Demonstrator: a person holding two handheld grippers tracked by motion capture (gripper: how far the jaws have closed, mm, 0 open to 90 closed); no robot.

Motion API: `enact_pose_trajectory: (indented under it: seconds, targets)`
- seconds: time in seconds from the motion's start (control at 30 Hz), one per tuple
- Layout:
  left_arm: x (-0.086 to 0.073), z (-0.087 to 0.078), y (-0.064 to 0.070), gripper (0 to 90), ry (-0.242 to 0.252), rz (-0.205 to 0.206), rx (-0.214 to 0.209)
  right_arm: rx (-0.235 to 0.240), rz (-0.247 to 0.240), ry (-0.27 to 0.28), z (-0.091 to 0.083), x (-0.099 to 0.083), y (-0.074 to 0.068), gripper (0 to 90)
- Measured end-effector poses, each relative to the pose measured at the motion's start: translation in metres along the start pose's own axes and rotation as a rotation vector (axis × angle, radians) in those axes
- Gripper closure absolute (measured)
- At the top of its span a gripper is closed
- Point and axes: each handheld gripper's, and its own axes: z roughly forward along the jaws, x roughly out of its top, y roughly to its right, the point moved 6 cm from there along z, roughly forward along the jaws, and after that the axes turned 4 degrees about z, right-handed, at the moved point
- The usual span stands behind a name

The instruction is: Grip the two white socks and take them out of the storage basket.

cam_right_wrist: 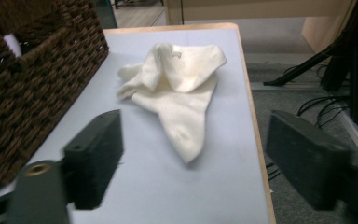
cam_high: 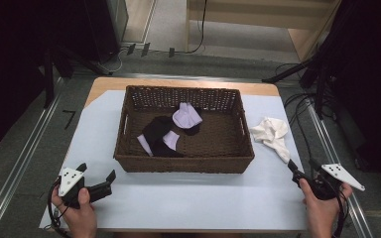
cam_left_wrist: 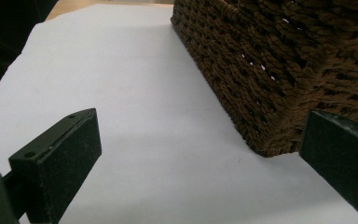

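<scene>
A brown wicker basket (cam_high: 183, 163) stands mid-table and holds black socks (cam_high: 158, 130) and lilac socks (cam_high: 187, 116). To its right, a crumpled white sock (cam_high: 273, 135) lies on the pale sheet; the right gripper view shows this white sock (cam_right_wrist: 182, 88) just ahead of the jaws. My left gripper (cam_high: 97, 174) is open near the table's front left, with the basket's corner (cam_left_wrist: 270, 93) ahead on its right side. My right gripper (cam_high: 301, 171) is open at the front right, a short way short of the white sock. Nothing sits between either pair of jaws.
A pale blue-grey sheet (cam_high: 188, 198) covers the wooden table. The table's right edge (cam_right_wrist: 254, 121) runs close beside the white sock, with floor, cables and stands beyond. Open sheet lies left of the basket (cam_left_wrist: 121, 93) and along the front.
</scene>
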Motion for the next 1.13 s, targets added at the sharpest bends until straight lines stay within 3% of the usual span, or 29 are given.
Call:
enact_pose_trajectory:
  seconds: [0.2, 0.77, 0.83, 1.13]
  targets:
    - [0.0, 0.0, 0.0, 0.0, 0.0, 0.0, 0.0, 0.025, 0.015, -0.015, -0.009, -0.013, 0.008, 0.0]
    - [0.0, 0.0, 0.0, 0.0, 0.0, 0.001, 0.0, 0.029, 0.017, -0.007, -0.034, -0.033, 0.013, 0.0]
    - [0.0, 0.0, 0.0, 0.0, -0.001, 0.002, 0.002, 0.013, 0.009, -0.01, -0.034, -0.034, 0.011, 5.7]
    - [0.0, 0.0, 0.0, 0.0, 0.0, 0.001, 0.0, -0.005, -0.011, -0.033, -0.031, -0.036, 0.011, 13.1]
